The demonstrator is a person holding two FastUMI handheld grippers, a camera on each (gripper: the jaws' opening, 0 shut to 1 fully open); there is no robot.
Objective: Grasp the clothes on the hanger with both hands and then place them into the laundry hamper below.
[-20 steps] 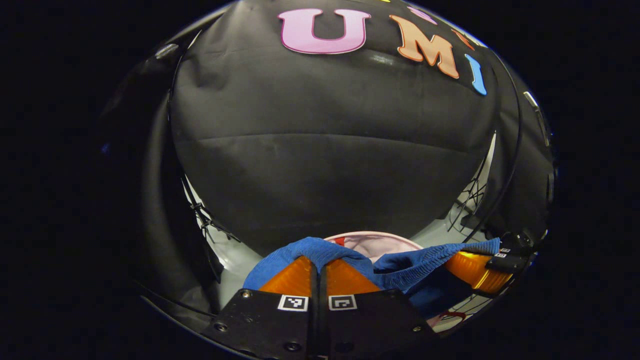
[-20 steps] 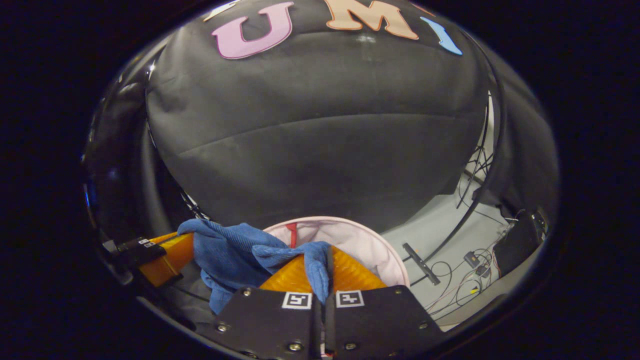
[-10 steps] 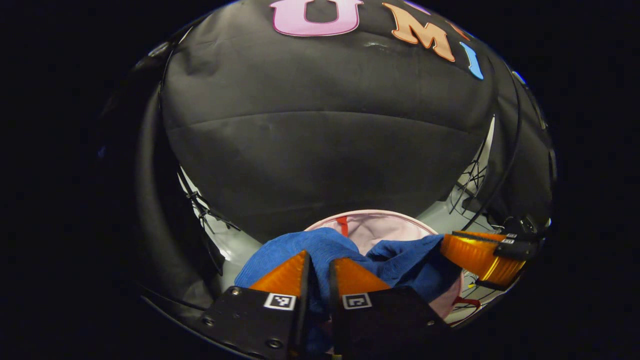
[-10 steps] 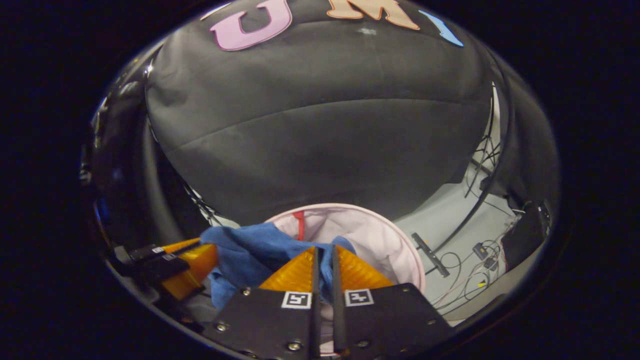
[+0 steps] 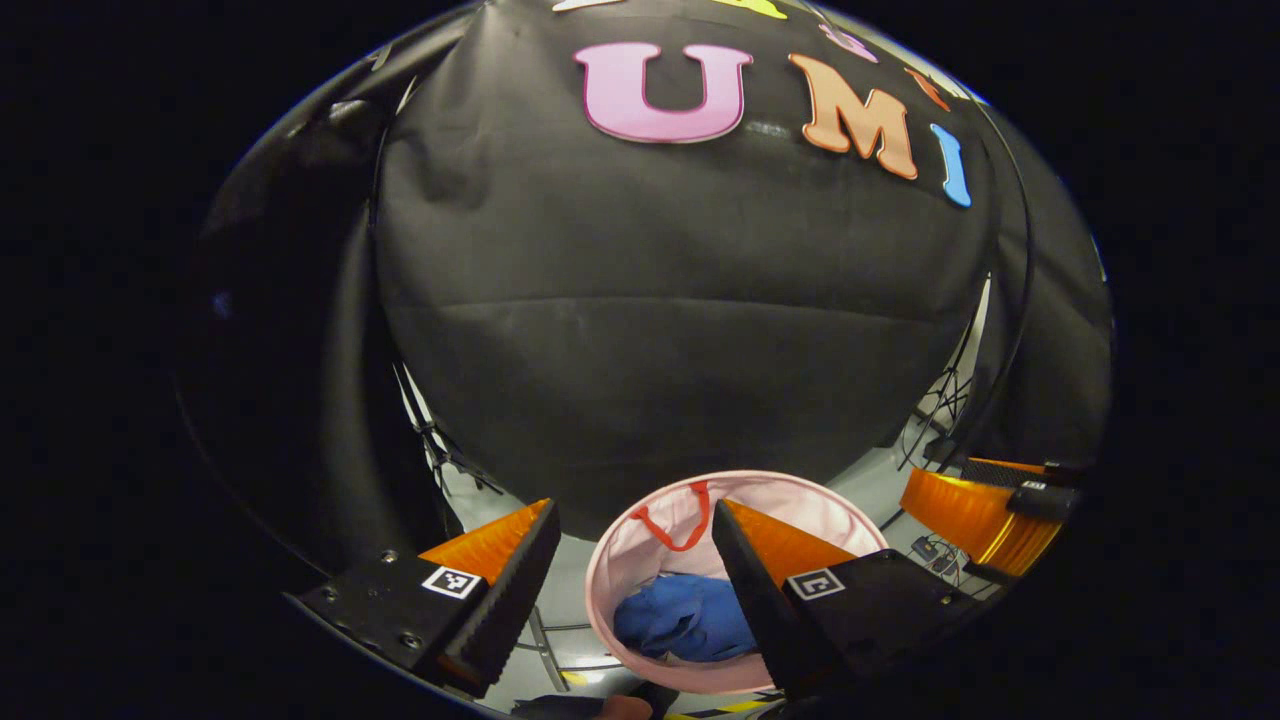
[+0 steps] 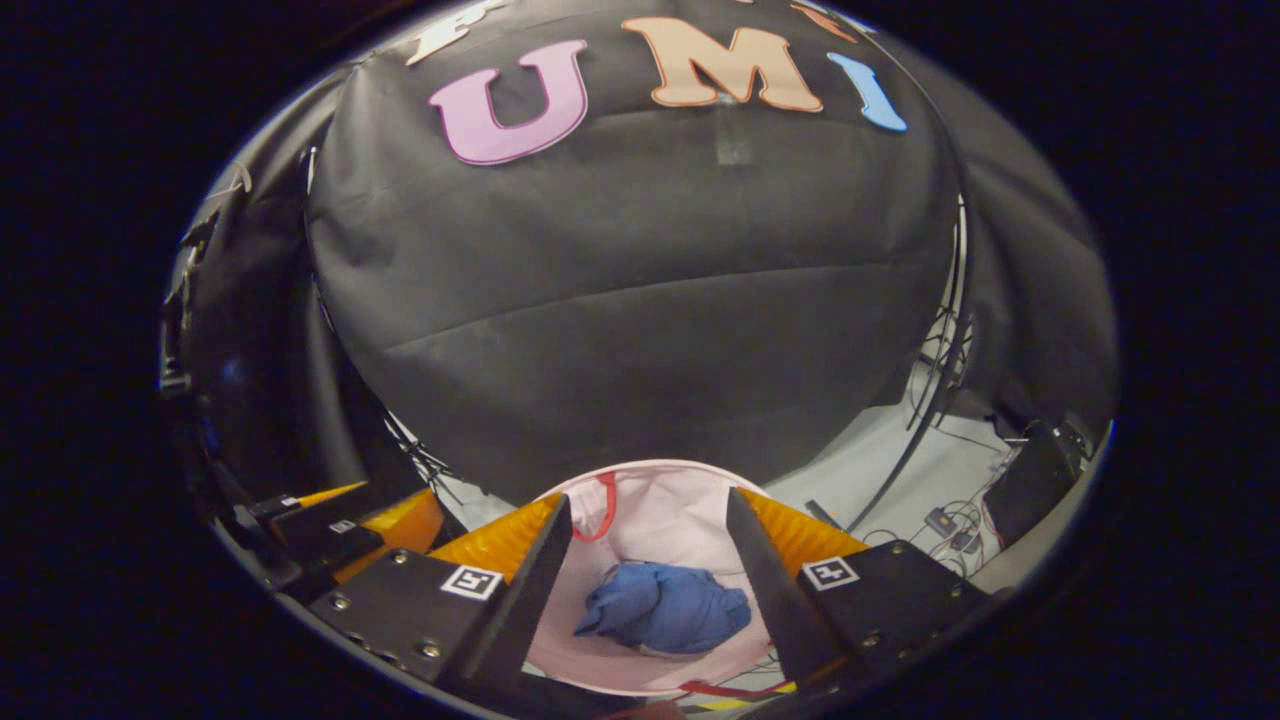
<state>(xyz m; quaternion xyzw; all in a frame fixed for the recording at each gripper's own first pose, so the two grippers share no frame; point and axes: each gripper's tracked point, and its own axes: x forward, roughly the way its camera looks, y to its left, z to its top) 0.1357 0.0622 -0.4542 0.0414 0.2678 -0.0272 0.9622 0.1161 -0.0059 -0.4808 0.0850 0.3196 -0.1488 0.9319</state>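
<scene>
The crumpled blue knitted garment lies bunched at the bottom of the round pale-pink fabric laundry hamper, which stands open on the light grey floor in front of the black cloth wall. A red loop handle hangs inside the hamper's far rim. The left gripper hangs above the hamper with its orange fingers spread wide and holding nothing. The right gripper also hangs over the hamper, its orange fingers likewise spread wide and empty. Loose cables lie on the floor to the right.
</scene>
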